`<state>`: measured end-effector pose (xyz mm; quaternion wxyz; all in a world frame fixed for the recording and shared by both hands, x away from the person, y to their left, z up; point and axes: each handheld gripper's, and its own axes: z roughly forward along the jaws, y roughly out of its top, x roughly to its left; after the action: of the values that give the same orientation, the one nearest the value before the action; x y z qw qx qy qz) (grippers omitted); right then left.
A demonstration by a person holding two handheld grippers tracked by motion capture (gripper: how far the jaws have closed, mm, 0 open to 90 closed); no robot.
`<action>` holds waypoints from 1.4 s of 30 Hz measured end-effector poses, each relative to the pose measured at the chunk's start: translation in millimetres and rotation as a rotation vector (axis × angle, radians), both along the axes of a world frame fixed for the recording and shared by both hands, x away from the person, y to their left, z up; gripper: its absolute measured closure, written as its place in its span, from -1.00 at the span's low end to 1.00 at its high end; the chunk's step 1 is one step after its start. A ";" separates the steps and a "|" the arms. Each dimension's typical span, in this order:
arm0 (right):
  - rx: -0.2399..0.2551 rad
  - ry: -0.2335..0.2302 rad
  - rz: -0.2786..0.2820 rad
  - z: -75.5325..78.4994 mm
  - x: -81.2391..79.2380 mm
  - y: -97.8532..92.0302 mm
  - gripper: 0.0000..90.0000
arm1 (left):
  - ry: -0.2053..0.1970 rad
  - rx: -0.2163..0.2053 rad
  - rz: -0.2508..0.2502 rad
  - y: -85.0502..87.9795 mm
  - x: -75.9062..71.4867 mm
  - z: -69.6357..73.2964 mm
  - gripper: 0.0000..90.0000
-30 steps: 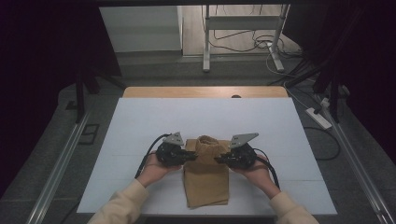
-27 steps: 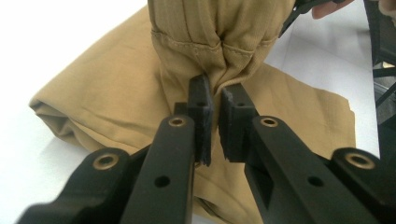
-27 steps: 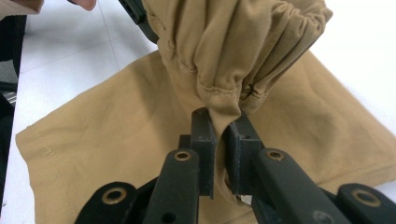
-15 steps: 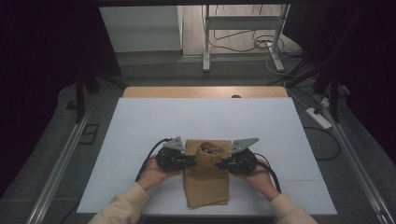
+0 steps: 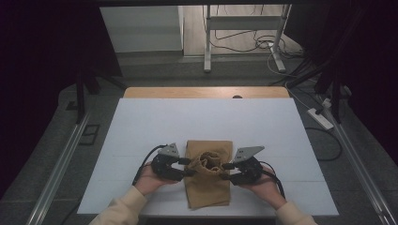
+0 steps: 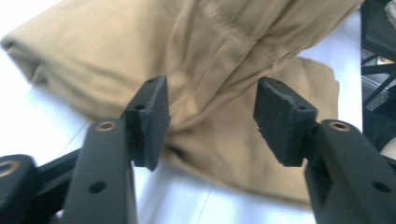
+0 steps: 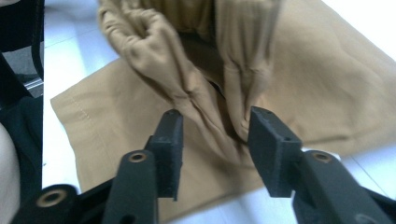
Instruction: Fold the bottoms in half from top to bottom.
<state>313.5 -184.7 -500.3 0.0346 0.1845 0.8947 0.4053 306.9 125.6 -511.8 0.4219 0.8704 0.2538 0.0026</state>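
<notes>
On the white table (image 5: 141,122), both grippers' jaws, just opening, flank soft, bunched tan cloth (image 5: 209,161).

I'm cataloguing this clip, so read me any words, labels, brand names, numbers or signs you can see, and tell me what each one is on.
None: no text can be read.
The folded tan cloth garment shows only seams, no label.
The black jaws of the left gripper and right gripper are unmarked.
The white table top is plain.
</notes>
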 end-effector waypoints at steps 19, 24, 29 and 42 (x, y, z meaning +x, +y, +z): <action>0.014 0.029 -0.152 3.2 20.7 -23.1 -0.07 | -0.004 -0.029 0.149 15.1 19.4 7.0 -0.19; 0.005 0.022 -0.160 4.4 29.8 -18.6 -0.09 | 0.000 -0.017 0.156 11.6 27.1 8.4 -0.20; -0.020 0.019 -0.152 3.9 36.2 -10.7 -0.11 | 0.009 -0.013 0.171 9.3 35.3 9.2 -0.21; -0.041 0.011 -0.193 5.1 69.5 -1.7 -0.16 | 0.035 0.060 0.192 -11.5 72.6 8.2 -0.27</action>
<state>383.0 -186.4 -495.1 0.0725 0.2711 0.8811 0.3807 379.5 114.1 -503.6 0.3891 0.8541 0.3433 0.0357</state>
